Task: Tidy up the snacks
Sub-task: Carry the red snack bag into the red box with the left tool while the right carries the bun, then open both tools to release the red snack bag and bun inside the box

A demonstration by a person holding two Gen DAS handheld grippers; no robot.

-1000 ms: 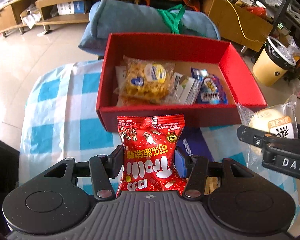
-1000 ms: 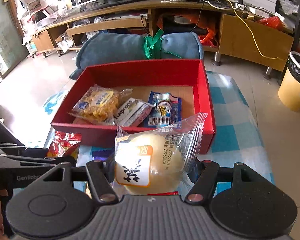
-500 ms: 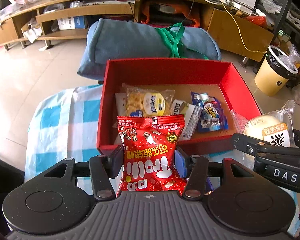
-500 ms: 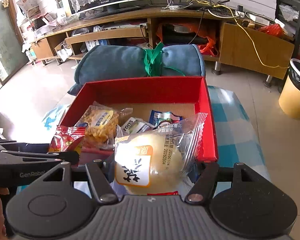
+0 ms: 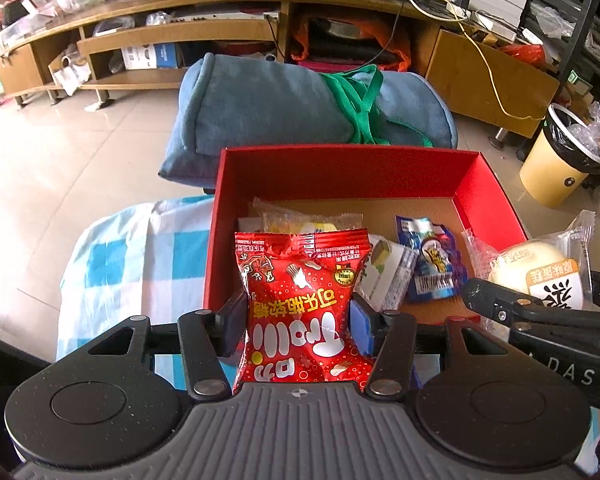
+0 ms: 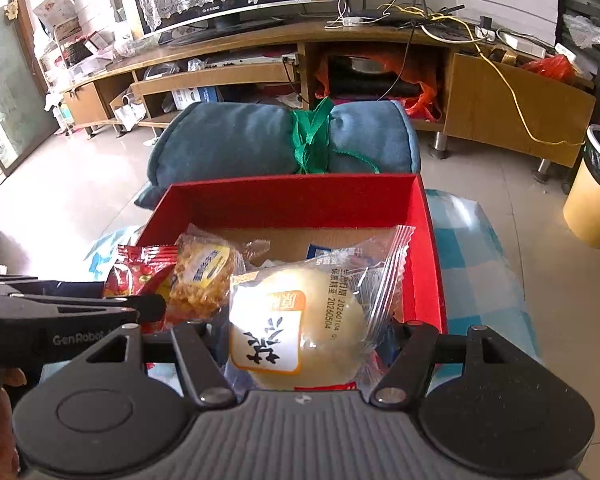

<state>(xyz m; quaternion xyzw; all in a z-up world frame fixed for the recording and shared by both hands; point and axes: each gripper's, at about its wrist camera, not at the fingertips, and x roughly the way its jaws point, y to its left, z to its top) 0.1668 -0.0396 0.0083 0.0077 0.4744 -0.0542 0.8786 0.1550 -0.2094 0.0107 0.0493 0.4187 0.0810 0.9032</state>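
Left gripper (image 5: 298,316) clamped on red snack bag (image 5: 304,312), pads pressing both sides, bag upright over near-left wall of red box (image 5: 340,168). Right gripper (image 6: 300,332) clamped on wrapped bun (image 6: 300,320) in clear plastic, held over box's near-right corner; the fingers are mostly hidden behind the wrapper. Both grippers side by side at the box's near edge, each visible in the other's view.

Inside box: yellow popcorn-like packet (image 6: 202,280) at left, white-green packet (image 5: 388,272) in middle, blue packet (image 5: 432,268) right of it; all lying on cardboard floor.

Box sits on blue-white checked cloth (image 5: 132,248). Rolled blue blanket (image 5: 260,112) tied with green strap just beyond box's far wall. Yellow trash bin (image 5: 556,168) on floor at right.
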